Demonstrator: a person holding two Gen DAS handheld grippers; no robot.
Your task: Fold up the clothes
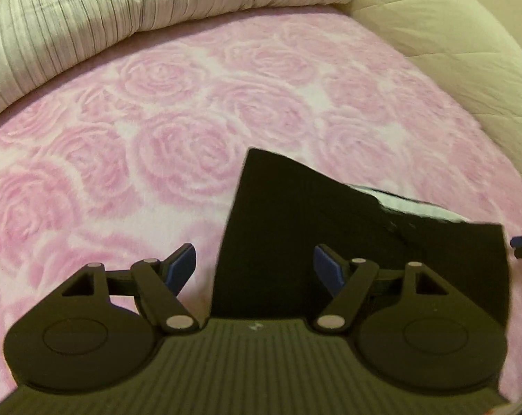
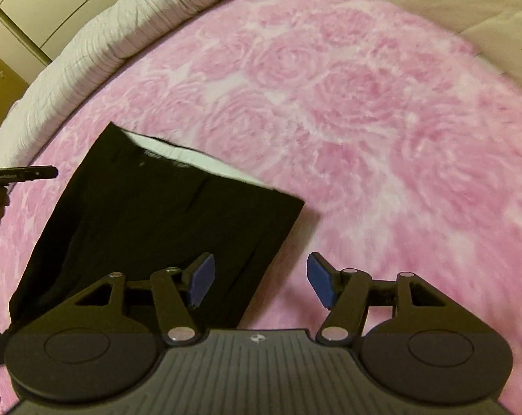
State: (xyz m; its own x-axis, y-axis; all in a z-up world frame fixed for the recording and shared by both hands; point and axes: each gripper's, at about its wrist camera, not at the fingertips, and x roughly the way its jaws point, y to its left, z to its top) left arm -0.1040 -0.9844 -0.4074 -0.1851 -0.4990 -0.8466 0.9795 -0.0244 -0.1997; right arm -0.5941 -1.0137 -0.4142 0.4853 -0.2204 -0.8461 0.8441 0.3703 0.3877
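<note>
On our far left a ribbed pale bedspread (image 1: 88, 17) is bunched along the edge of the bed, and the pink rose blanket (image 1: 140, 131) spreads out from it. Our left claw (image 1: 254, 269) hangs just above that blanket, released, its blue pads (image 1: 181, 266) wide apart and nothing between them; its right pad sits over the near left edge of the black garment (image 1: 330, 242). The garment lies flat on the blanket between our two claws, already folded into a compact dark panel, with a strip of white lining (image 1: 420, 207) showing at its far edge. In the right wrist view the same garment (image 2: 164, 221) fills the lower left, and our right claw (image 2: 257, 283) is also released and empty, straddling the garment's near right edge, left pad over black cloth and right pad over pink pile. Further right there is only blanket, then a cream quilt (image 2: 496, 27) at the far corner.

We judge a further fold or a lift is next. The risks: the plush pile could get pinched together with the cloth, dragging the blanket up; a bite on the top layer alone would peel the fold open; and if our two claws grip at uneven depths, the panel will skew. The white lining suggests the layers are already slightly offset, so a careless pull could widen that.
</note>
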